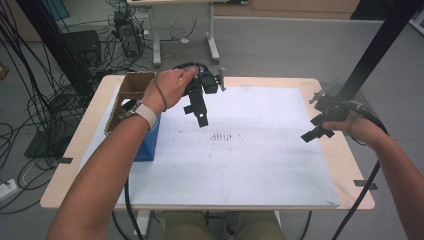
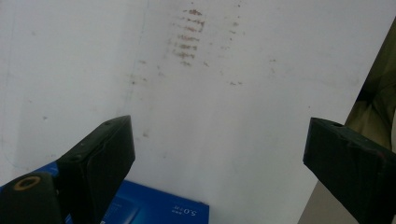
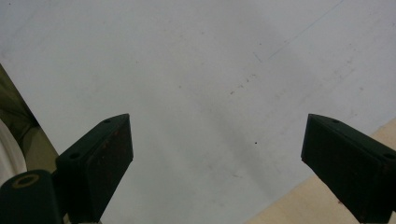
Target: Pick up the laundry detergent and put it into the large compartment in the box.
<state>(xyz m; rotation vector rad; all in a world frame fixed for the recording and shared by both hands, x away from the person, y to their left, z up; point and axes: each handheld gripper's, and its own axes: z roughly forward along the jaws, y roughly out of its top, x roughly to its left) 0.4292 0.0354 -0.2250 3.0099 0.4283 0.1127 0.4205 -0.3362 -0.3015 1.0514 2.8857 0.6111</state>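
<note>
My left gripper point(image 1: 197, 115) hangs above the far middle of the white sheet point(image 1: 250, 165), held from the left by a hand with a watch. Its jaws stand wide apart with nothing between them, seen also in the left gripper view point(image 2: 217, 154). Below it lies a blue box point(image 2: 154, 207), the same blue box point(image 1: 147, 145) at the sheet's left. My right gripper point(image 1: 316, 128) hovers over the sheet's right edge, open and empty; the right gripper view point(image 3: 217, 154) looks down on bare sheet and a strip of wooden table point(image 3: 308, 205).
An open cardboard box point(image 1: 131, 90) stands at the table's far left corner, behind the blue box. A patch of brown smudges point(image 1: 222, 137) marks the sheet's middle. A black frame post point(image 1: 380, 45) rises at the right. Cables and desk legs crowd the floor beyond.
</note>
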